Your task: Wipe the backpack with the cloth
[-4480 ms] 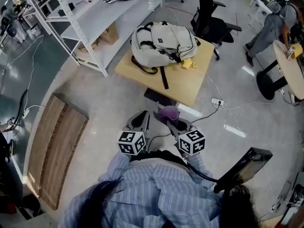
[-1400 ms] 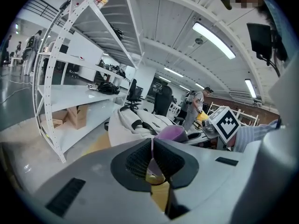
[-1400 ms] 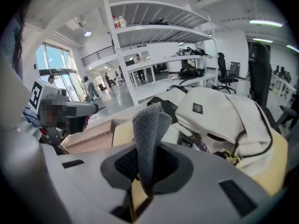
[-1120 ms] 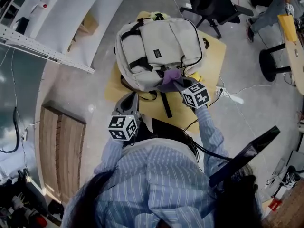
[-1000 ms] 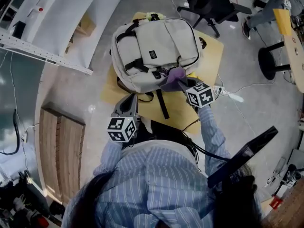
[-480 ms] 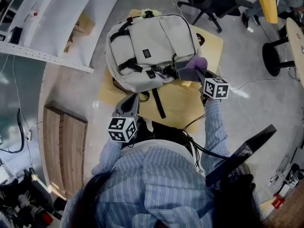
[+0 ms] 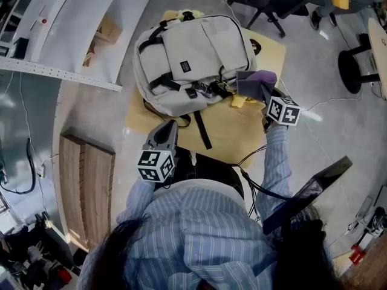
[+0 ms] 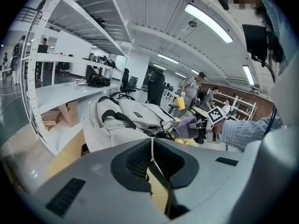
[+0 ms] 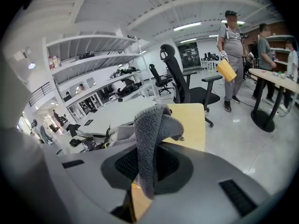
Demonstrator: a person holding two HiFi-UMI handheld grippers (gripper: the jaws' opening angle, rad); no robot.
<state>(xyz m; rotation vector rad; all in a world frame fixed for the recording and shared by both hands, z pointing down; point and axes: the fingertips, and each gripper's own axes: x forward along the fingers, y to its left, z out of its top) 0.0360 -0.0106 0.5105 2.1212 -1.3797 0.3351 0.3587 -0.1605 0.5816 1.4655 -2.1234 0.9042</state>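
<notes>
A light grey backpack (image 7: pixel 190 56) with black straps lies flat on a small wooden table (image 7: pixel 233 132); it also shows in the left gripper view (image 8: pixel 126 120). My right gripper (image 7: pixel 261 89) is shut on a purple-grey cloth (image 7: pixel 255 81) and hovers just off the backpack's right edge. In the right gripper view the cloth (image 9: pixel 152 139) stands up from the shut jaws. My left gripper (image 7: pixel 164 136) is shut with nothing in it and sits near the table's front edge, below the backpack.
A yellow object (image 7: pixel 238 101) lies on the table beside the backpack. White shelving (image 7: pixel 54 53) runs at the left. A black office chair (image 7: pixel 272 2) stands behind the table, and a round table (image 7: pixel 380 41) at the far right. Cables (image 7: pixel 302 110) cross the floor.
I have walked up to the table. Over the last second my right gripper carried the cloth from the backpack's lower middle rightward, off its right edge. The left gripper stayed put.
</notes>
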